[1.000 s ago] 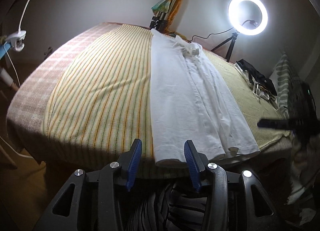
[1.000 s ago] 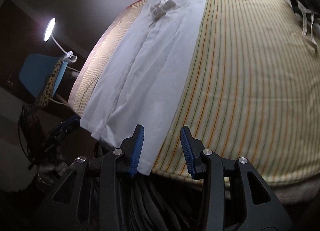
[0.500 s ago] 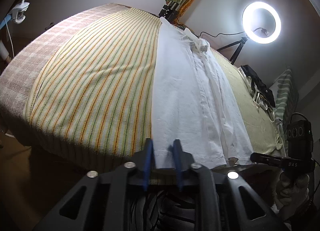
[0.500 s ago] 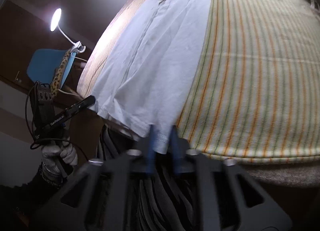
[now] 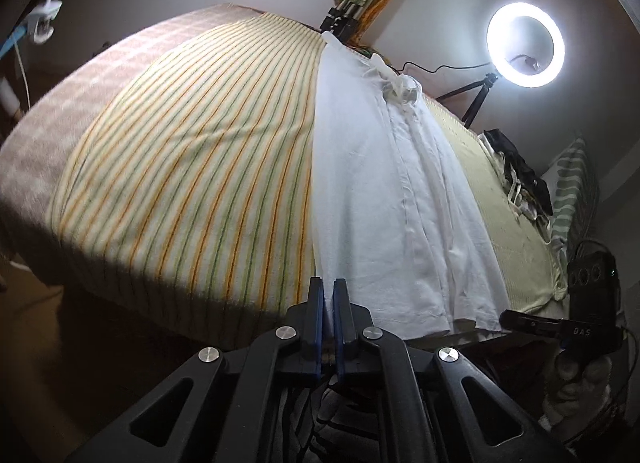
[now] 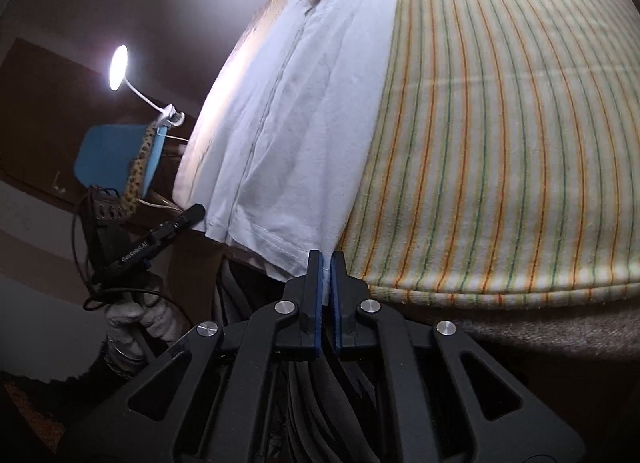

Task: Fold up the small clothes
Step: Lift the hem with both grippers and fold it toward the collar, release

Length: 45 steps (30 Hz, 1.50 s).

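Note:
A white shirt [image 5: 384, 191] lies folded lengthwise on the striped bed cover [image 5: 192, 167], collar at the far end. It also shows in the right wrist view [image 6: 304, 103]. My left gripper [image 5: 328, 291] is shut on the shirt's near left hem corner. My right gripper [image 6: 326, 263] is shut on the near right hem corner. Both corners sit at the bed's near edge. The right gripper also shows in the left wrist view [image 5: 524, 321], and the left gripper in the right wrist view [image 6: 192, 215].
A ring light [image 5: 525, 45] on a tripod stands behind the bed at right. Dark clothes [image 5: 516, 175] and a striped pillow [image 5: 572, 191] lie at the far right. A desk lamp [image 6: 119, 73] and a blue chair [image 6: 116, 159] stand left of the bed.
Both grippers moved forward onto the shirt's near hem and went from wide open to shut on its two corners.

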Available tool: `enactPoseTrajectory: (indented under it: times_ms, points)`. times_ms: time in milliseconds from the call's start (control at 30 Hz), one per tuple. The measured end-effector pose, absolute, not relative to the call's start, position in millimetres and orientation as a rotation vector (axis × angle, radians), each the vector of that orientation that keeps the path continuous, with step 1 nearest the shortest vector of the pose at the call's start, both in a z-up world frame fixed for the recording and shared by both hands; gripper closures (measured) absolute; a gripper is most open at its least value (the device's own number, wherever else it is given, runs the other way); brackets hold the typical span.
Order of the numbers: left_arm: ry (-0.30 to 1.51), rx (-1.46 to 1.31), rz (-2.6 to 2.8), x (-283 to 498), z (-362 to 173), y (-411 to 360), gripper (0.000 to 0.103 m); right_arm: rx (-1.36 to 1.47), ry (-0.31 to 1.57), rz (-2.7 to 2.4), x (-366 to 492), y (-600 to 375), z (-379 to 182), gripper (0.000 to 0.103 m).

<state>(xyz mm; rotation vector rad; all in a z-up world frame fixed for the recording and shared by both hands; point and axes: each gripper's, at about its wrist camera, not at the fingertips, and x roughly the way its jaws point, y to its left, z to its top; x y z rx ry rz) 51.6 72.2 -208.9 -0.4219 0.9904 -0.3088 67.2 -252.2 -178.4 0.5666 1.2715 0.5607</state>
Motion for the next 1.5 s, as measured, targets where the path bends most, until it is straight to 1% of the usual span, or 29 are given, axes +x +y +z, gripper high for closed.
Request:
enactPoseTrajectory:
  times_ms: [167, 367, 633, 767, 1033, 1367, 1433, 1467, 1500]
  points:
    - [0.975, -0.421, -0.322, 51.7, -196.4, 72.4, 0.102, 0.612, 1.243, 0.586, 67.5, -263.2, -170.2, 0.098]
    - [0.956, -0.461, -0.363, 61.2, -179.3, 71.1, 0.102, 0.738, 1.19, 0.631, 76.5, -276.8, -160.4, 0.098]
    - [0.904, -0.462, -0.396, 101.2, -150.6, 63.8, 0.102, 0.75, 1.099, 0.629, 110.6, -278.6, -133.4, 0.098]
    - [0.889, -0.465, -0.385, 130.6, -145.3, 62.4, 0.102, 0.751, 1.074, 0.6, 136.4, -281.1, -127.9, 0.098]
    - [0.921, -0.479, -0.346, 196.4, -159.5, 62.1, 0.102, 0.725, 1.1, 0.534, 195.3, -287.5, -139.7, 0.098]
    - [0.964, -0.428, -0.293, 241.9, -189.1, 56.6, 0.102, 0.71, 1.161, 0.468, 240.5, -289.3, -174.6, 0.098]
    - [0.969, -0.428, -0.299, 245.7, -192.9, 54.9, 0.102, 0.694, 1.165, 0.473, 243.5, -288.1, -175.9, 0.096]
    - [0.967, -0.424, -0.301, 246.7, -192.5, 55.0, 0.093, 0.695, 1.159, 0.478, 244.7, -288.8, -174.2, 0.096]
    - [0.959, -0.417, -0.302, 246.6, -190.7, 55.7, 0.077, 0.699, 1.149, 0.481, 244.9, -290.7, -171.1, 0.094]
